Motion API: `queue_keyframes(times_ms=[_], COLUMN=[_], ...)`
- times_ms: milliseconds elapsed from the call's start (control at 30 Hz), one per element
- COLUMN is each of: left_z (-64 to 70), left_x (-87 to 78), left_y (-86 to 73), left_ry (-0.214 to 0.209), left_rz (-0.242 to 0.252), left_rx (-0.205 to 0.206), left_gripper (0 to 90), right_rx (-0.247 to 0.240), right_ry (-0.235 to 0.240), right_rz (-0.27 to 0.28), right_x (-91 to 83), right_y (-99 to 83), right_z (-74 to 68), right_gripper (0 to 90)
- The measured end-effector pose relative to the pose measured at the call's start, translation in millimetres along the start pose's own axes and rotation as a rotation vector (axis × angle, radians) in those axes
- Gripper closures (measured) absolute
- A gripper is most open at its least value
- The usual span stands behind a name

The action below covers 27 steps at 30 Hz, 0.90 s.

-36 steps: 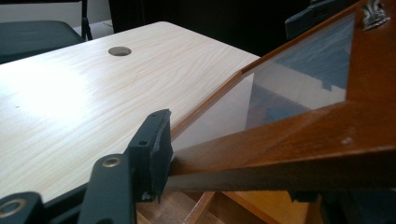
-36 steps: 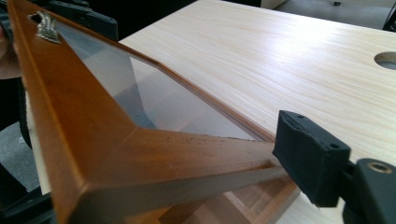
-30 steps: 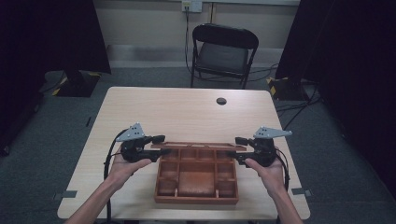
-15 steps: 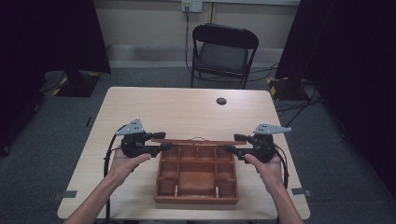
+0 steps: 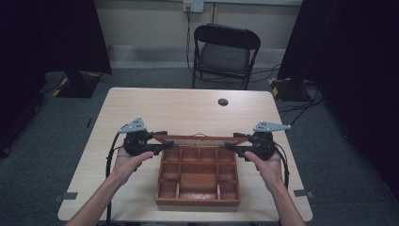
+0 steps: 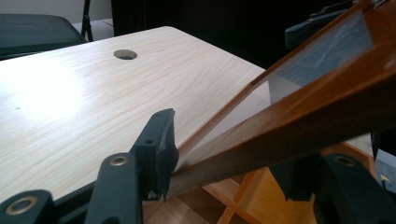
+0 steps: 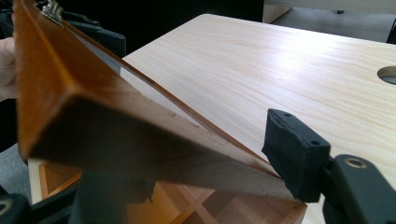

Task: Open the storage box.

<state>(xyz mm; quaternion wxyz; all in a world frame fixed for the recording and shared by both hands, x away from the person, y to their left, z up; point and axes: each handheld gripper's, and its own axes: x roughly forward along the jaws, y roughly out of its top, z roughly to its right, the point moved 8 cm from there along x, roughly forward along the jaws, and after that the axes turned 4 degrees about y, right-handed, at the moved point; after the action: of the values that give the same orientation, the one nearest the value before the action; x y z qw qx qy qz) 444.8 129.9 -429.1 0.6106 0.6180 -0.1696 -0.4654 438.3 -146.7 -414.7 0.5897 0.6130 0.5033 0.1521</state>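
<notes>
Over wooden box (image 5: 197, 176): lid (image 5: 197, 138) raised, left gripper (image 5: 162, 141) and right gripper (image 5: 235, 142) clamping ends; hinges hidden.

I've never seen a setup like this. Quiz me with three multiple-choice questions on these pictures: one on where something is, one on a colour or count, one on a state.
1. Where is the chair?
A. behind the table's far edge
B. on the table
C. left of the box

2. What colour is the box?
A. white
B. reddish-brown
C. green

3. How is the lid?
A. flat shut
B. lying on the floor
C. raised, held at both ends

Answers:
1 A, it stands on the floor beyond the table.
2 B, its wood shows that tone.
3 C, the left gripper and the right gripper each clamp an end, and the compartments lie uncovered.
</notes>
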Motion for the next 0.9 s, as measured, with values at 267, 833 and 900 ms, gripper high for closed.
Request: queue_keyframes(times_ms=[267,833,900], left_z=[-7.2,-18.0,-19.0], left_x=[4.2,15.6,16.9], left_y=[-2.3,-1.5,-2.2], left_ry=[0.006,0.023,0.023], left_rz=[-0.007,-0.028,-0.032], left_rx=[-0.018,-0.026,-0.031], left_gripper=[46.9,47.2,47.8], right_rx=[0.014,0.043,0.046], right_ry=[0.0,-0.011,-0.012], right_rz=[0.009,0.01,0.004], right_x=[4.8,13.5,15.2], right_y=[1.3,0.1,-0.7], right_z=[6.7,22.3,24.0], right_gripper=[38.7,40.2,40.1])
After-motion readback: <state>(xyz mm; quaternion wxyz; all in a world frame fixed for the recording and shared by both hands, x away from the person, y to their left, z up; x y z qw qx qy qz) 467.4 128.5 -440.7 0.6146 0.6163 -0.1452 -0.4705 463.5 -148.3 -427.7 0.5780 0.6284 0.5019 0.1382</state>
